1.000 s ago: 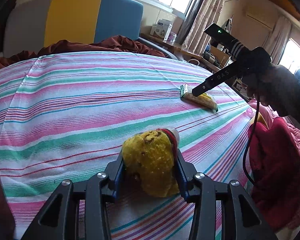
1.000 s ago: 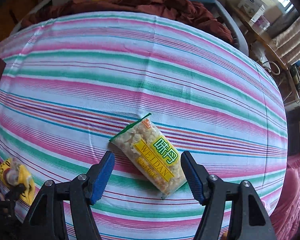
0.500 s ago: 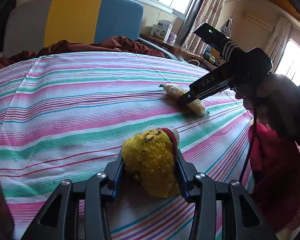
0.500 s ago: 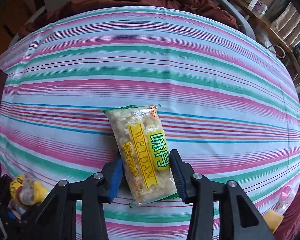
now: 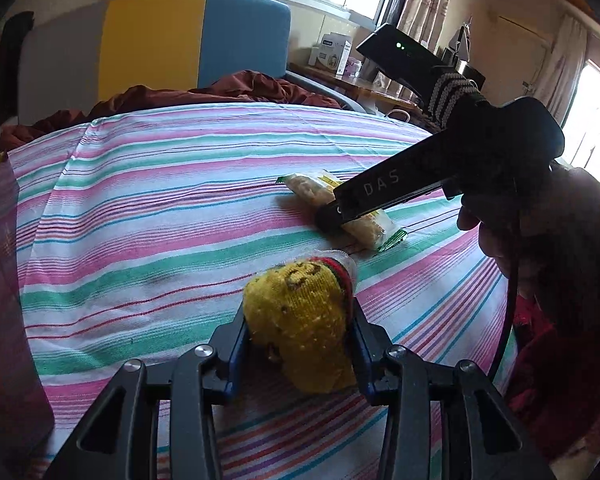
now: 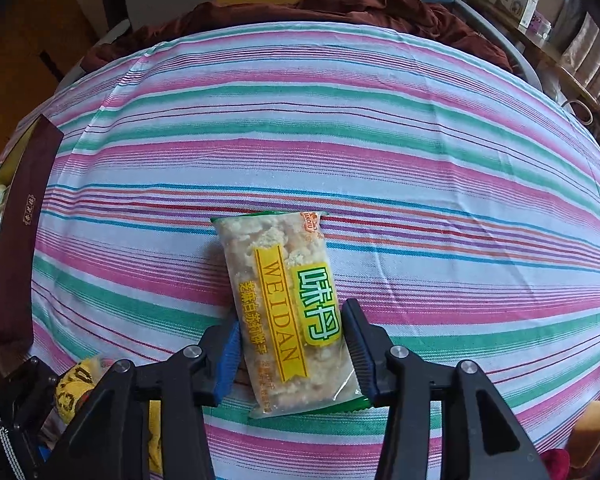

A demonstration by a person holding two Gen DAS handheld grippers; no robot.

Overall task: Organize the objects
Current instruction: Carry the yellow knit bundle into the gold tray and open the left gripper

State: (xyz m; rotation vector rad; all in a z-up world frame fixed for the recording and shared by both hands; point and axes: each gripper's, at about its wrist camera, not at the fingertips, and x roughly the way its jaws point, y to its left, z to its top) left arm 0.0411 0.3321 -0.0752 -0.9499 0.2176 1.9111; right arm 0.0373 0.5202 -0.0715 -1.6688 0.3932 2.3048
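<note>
A yellow knitted toy (image 5: 296,300) with a red band sits low over the striped bedsheet (image 5: 140,220), and my left gripper (image 5: 298,328) is shut on it, its jaws still closing a little. A clear snack packet (image 6: 276,276) with a yellow and green label lies lengthwise between the pads of my right gripper (image 6: 291,322). Both pads touch its sides while the jaws are opening slightly. In the left wrist view the right gripper (image 5: 332,212) points down onto the packet (image 5: 308,184), which rests on the sheet. The toy (image 6: 76,380) shows at the lower left of the right wrist view.
A dark maroon box (image 6: 24,240) lies along the bed's left edge. A brown-red blanket (image 6: 340,8) is heaped at the far end below a yellow and blue headboard (image 5: 180,40). Red cloth (image 5: 560,380) is bunched at the right edge. A desk with boxes (image 5: 332,52) stands beyond.
My right gripper came down over the packet and closed on it from wide open. The packet turned from slanted to in line with the fingers. The left gripper kept still with the toy.
</note>
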